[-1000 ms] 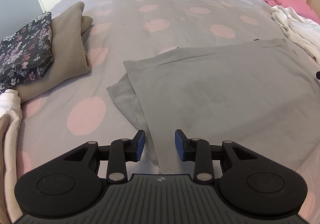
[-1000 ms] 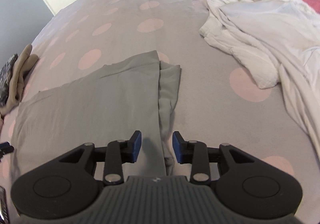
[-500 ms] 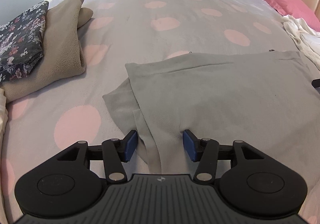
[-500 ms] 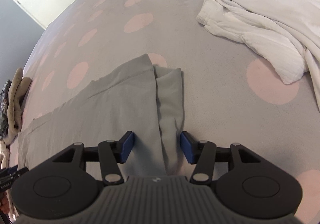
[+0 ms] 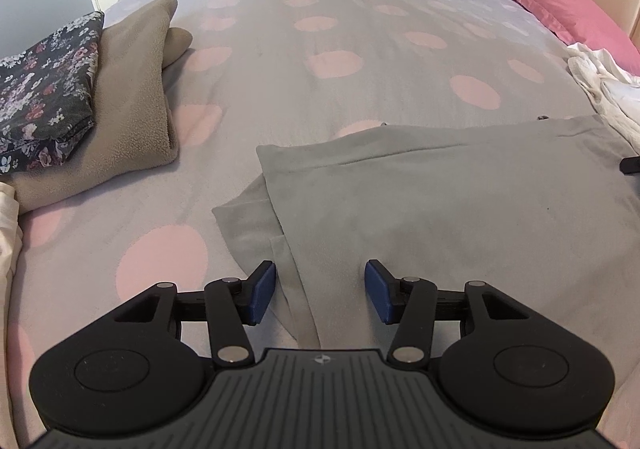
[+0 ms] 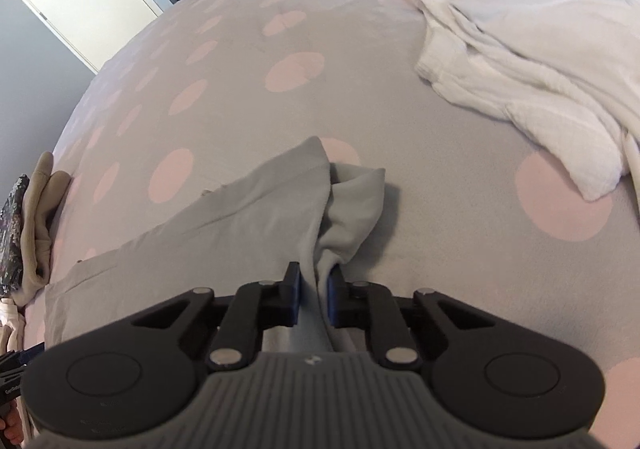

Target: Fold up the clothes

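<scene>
A grey garment (image 5: 440, 201) lies partly folded on the spotted bed cover, its left sleeve tucked under. My left gripper (image 5: 320, 291) is open, its jaws down on either side of the garment's near left edge. In the right wrist view my right gripper (image 6: 314, 291) is shut on the near right edge of the grey garment (image 6: 240, 217), and the cloth bunches up by its sleeve. The right gripper's tip shows at the right edge of the left wrist view (image 5: 630, 165).
A folded beige fleece (image 5: 132, 109) and a dark floral folded piece (image 5: 40, 89) are stacked at the left. A crumpled white garment (image 6: 540, 49) lies at the right, by a pink pillow (image 5: 560, 1). More pale cloth (image 5: 8, 217) sits at the near left edge.
My right gripper has closed on the garment's right edge, bunching the cloth. My left gripper has lowered and moved forward over the left edge, and its jaws have widened.
</scene>
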